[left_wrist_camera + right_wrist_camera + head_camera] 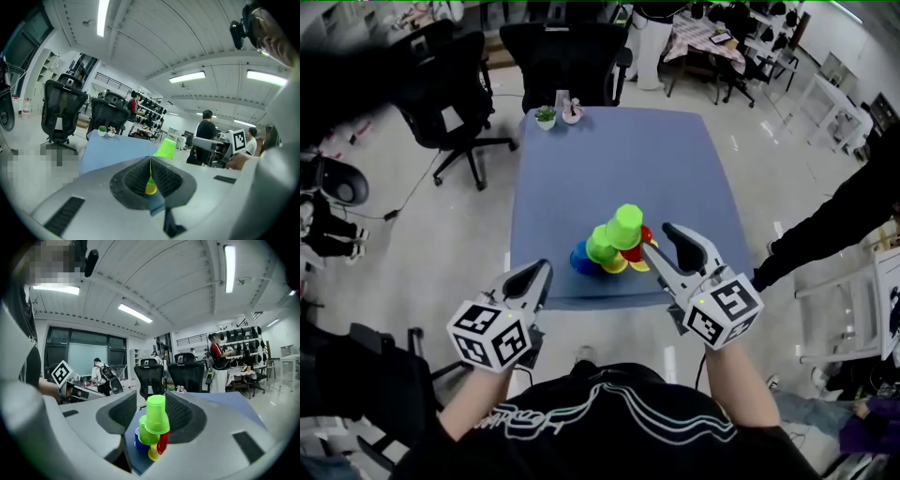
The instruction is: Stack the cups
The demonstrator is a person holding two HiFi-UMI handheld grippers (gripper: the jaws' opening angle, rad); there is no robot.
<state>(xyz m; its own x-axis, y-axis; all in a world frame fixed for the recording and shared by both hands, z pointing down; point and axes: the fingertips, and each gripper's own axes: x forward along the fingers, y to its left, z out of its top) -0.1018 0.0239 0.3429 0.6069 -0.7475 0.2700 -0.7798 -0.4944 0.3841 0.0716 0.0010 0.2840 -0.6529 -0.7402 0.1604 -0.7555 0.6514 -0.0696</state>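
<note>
While your left gripper (542,270) hangs just short of the table's (619,159) near edge, jaws pressed together on nothing, the right gripper (659,237) stands with jaws well apart. It is also empty and sits near the cups (602,251), on their right.

- Cups: a small heap near the table's front edge. Blue, yellow and red sit low, with two green above. The top cup (627,223) is upside down, narrow end up.
- Handling, as a judgement: thin moulded plastic, smooth, glossy and tapered. Light, a bit springy, slick. A hard pinch would likely squash a cup or pop it out, and the heap looks easy to topple.
- Hold: take one cup across its side wall near mid-height, and go gently.
- Tabletop: matte blue and flat.
- Far edge: two small potted plants (555,115).
- Beyond: black mesh chairs (567,52).
</note>
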